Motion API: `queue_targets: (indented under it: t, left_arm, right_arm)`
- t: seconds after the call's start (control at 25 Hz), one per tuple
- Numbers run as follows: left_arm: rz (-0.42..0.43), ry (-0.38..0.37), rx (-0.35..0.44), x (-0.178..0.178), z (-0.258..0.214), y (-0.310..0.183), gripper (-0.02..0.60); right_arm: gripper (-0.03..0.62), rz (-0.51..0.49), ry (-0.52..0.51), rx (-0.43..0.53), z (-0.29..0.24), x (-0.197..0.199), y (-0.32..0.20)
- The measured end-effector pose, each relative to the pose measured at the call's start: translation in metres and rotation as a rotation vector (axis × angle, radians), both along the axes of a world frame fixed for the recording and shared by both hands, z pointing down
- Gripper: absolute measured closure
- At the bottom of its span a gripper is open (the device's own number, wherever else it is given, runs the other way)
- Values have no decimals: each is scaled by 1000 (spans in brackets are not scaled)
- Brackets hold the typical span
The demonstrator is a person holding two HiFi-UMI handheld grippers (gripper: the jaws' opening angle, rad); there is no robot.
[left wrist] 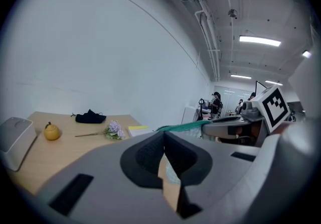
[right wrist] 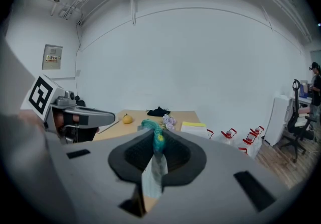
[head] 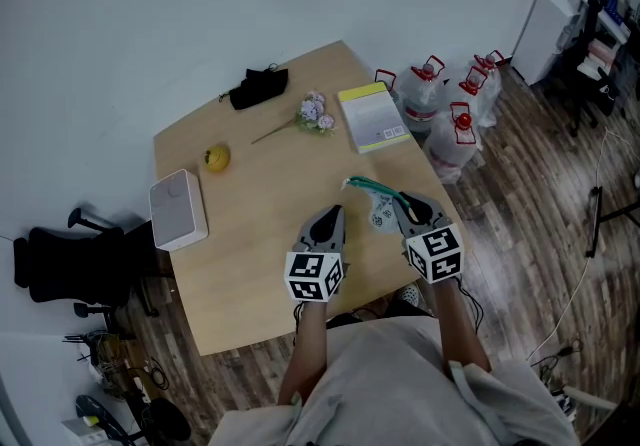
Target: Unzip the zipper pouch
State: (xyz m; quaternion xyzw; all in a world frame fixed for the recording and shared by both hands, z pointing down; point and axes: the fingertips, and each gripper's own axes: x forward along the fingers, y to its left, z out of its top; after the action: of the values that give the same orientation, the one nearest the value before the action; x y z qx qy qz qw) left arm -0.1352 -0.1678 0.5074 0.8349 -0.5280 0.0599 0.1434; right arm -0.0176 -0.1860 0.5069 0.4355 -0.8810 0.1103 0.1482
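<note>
While the right tool grips the zipper pouch by its green edge, the left tool is closed.

Pale, green-zippered pouch hangs pinched, zipper uppermost.

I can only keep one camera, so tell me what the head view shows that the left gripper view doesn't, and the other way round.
Only the head view: the water bottles and the black chair. Only the left gripper view: ceiling lights and people far off. Both: the table, white box, yellow fruit, flowers, and the right gripper shut on the pouch.
</note>
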Motion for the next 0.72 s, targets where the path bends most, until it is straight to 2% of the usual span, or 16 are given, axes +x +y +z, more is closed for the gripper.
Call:
queue_targets:
  t: [0.72]
  left_arm:
    - [17,-1,-7,6,6,0,560]
  right_arm:
    - [548,-18,2,1,-3,1,3]
